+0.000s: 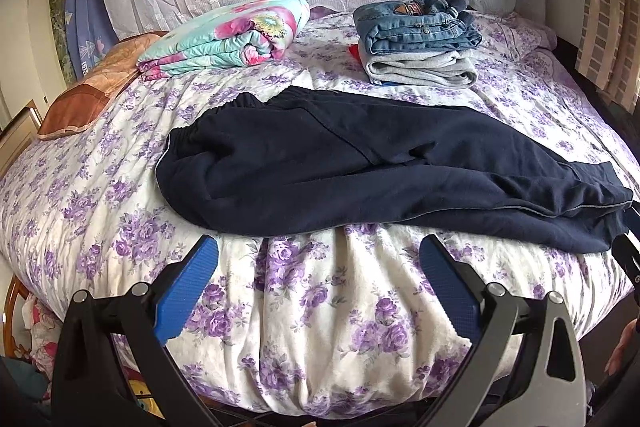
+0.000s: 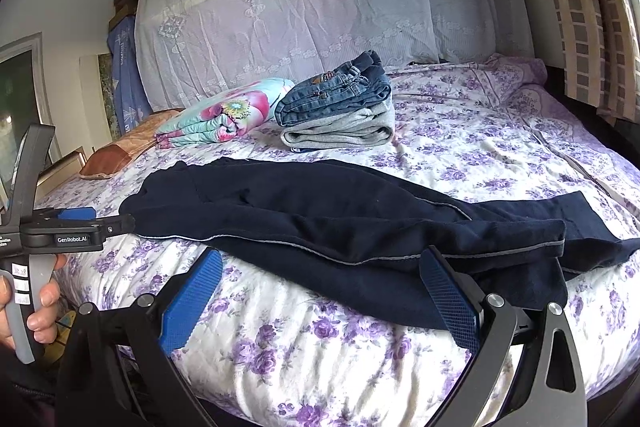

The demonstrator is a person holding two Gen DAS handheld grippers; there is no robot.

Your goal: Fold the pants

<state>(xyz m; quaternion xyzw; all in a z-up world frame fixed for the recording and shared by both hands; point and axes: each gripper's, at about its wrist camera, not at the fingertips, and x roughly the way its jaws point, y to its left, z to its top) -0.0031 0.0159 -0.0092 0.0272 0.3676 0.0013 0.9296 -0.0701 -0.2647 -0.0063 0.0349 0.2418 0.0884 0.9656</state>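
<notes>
Dark navy sweatpants [image 1: 360, 163] lie across the bed, folded lengthwise, waistband at the left, leg cuffs at the right; they also show in the right wrist view [image 2: 360, 223]. My left gripper [image 1: 320, 259] is open and empty, hovering just in front of the pants' near edge. My right gripper [image 2: 324, 271] is open and empty near the lower legs; its right finger [image 2: 448, 291] is over the near hem. The left gripper's body shows at the left of the right wrist view [image 2: 60, 231], held by a hand.
The bed has a purple floral cover [image 1: 320, 307]. A stack of folded jeans and grey pants [image 1: 420, 39] and a folded floral quilt [image 1: 224, 35] lie at the back. An orange pillow [image 1: 88, 95] sits at the left. A lace-covered headboard is behind; a curtain hangs right.
</notes>
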